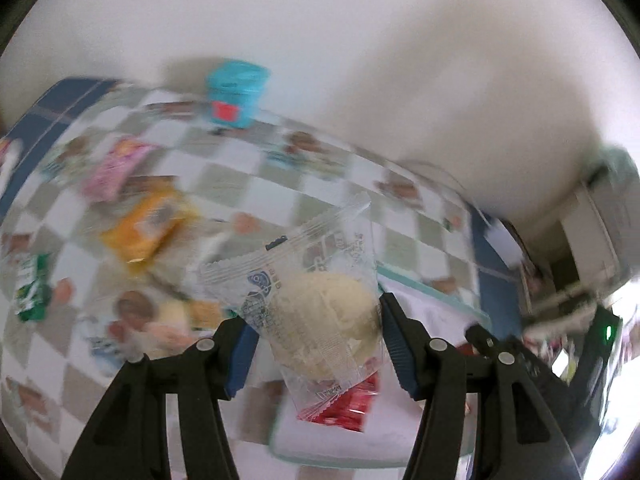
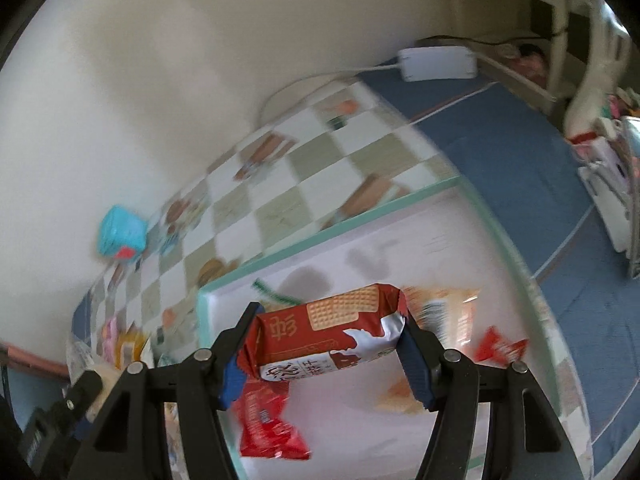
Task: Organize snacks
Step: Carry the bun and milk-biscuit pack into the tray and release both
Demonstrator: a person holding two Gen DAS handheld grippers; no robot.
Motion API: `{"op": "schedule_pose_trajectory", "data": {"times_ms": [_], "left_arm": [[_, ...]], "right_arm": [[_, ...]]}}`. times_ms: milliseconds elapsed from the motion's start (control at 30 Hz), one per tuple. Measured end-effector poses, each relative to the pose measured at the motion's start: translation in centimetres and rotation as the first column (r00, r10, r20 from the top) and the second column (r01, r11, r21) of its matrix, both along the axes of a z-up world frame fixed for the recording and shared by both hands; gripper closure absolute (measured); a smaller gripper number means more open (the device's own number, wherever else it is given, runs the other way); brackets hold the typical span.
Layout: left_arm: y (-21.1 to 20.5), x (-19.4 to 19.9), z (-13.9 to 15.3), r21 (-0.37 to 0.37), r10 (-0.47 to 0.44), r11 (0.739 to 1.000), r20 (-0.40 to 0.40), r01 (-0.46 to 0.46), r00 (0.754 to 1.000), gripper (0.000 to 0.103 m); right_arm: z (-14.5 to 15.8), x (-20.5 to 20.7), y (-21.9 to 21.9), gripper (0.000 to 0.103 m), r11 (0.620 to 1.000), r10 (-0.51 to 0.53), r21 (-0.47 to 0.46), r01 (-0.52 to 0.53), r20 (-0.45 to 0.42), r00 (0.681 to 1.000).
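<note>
My left gripper point(image 1: 316, 344) is shut on a clear-wrapped pale round pastry point(image 1: 324, 320), held in the air above the checkered tablecloth point(image 1: 224, 184) at the edge of a white tray with a mint rim point(image 1: 436, 292). A red packet point(image 1: 344, 404) lies in the tray under it. My right gripper point(image 2: 324, 354) is shut on a red and white biscuit pack point(image 2: 328, 330), gripped by its two ends above the same tray point(image 2: 320, 236). Red packets point(image 2: 268, 424) point(image 2: 500, 348) and an orange-toned packet point(image 2: 448, 312) lie in the tray below.
On the cloth to the left lie a pink packet point(image 1: 116, 168), an orange packet point(image 1: 148, 224) and a green packet point(image 1: 32, 288). A turquoise box point(image 1: 236, 96) stands by the wall. A white power adapter point(image 2: 438, 63) rests on the blue cloth point(image 2: 520, 152). The other gripper point(image 1: 532, 364) shows at right.
</note>
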State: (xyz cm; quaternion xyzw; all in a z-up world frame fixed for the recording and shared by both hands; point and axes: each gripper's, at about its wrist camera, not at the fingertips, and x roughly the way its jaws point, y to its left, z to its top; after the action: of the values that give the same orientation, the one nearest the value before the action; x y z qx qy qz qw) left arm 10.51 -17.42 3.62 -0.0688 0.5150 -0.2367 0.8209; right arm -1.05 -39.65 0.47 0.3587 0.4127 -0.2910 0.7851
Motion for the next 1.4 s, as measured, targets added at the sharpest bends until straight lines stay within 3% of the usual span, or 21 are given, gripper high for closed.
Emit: {"op": "schedule_pose_trajectory", "data": {"times_ms": [233,700,767,833,933,1033,1200,1300,1400], "left_arm": [[-7.1,-2.9,-1.4,0.049,-0.174,0.984,0.034,0.172,0.984,0.043],[-9.6,-2.7,-4.9,0.059,-0.217,0.974,-0.033,0.219,0.976,0.042],[-9.6,-2.9,-4.9,0.068,-0.226,0.971,-0.030,0.227,0.974,0.034],[-9.4,-3.0,-4.7,0.073,-0.228,0.971,-0.024,0.229,0.973,0.032],[-8.7,-2.8,-4.5,0.071,-0.206,0.976,-0.035,0.208,0.978,0.030],[-7.4,-2.3,-4.3,0.070,-0.164,0.984,-0.043,0.166,0.986,0.023],[-4.6,-1.1,-4.4,0.083,-0.069,0.994,-0.078,0.076,0.995,0.022],[-2.6,-0.4,-4.6,0.079,-0.005,0.997,-0.106,0.014,0.994,0.012],[-0.6,0.1,-4.6,0.083,0.050,0.996,-0.114,-0.040,0.992,0.011]], "right_arm": [[-1.4,-1.4,-2.7,0.036,0.997,-0.071,0.007,0.071,0.004,0.997],[-3.7,-0.1,-2.7,0.035,0.998,-0.064,0.014,0.064,-0.019,0.998],[-3.8,0.0,-2.7,0.035,0.998,-0.065,0.019,0.065,-0.022,0.998],[-3.7,-0.1,-2.7,0.035,0.997,-0.070,0.018,0.071,-0.029,0.997],[-3.7,-0.1,-2.5,0.032,0.998,-0.066,0.014,0.067,-0.053,0.996],[-3.6,-0.4,-2.3,0.026,0.997,-0.069,0.022,0.070,-0.056,0.996],[-3.6,-0.7,-2.0,0.025,0.997,-0.068,0.023,0.070,-0.080,0.994],[-3.4,-1.0,-1.7,0.018,0.997,-0.075,0.010,0.076,-0.090,0.993],[-2.8,-1.2,-1.3,0.010,0.997,-0.077,-0.006,0.076,-0.089,0.993]]}}
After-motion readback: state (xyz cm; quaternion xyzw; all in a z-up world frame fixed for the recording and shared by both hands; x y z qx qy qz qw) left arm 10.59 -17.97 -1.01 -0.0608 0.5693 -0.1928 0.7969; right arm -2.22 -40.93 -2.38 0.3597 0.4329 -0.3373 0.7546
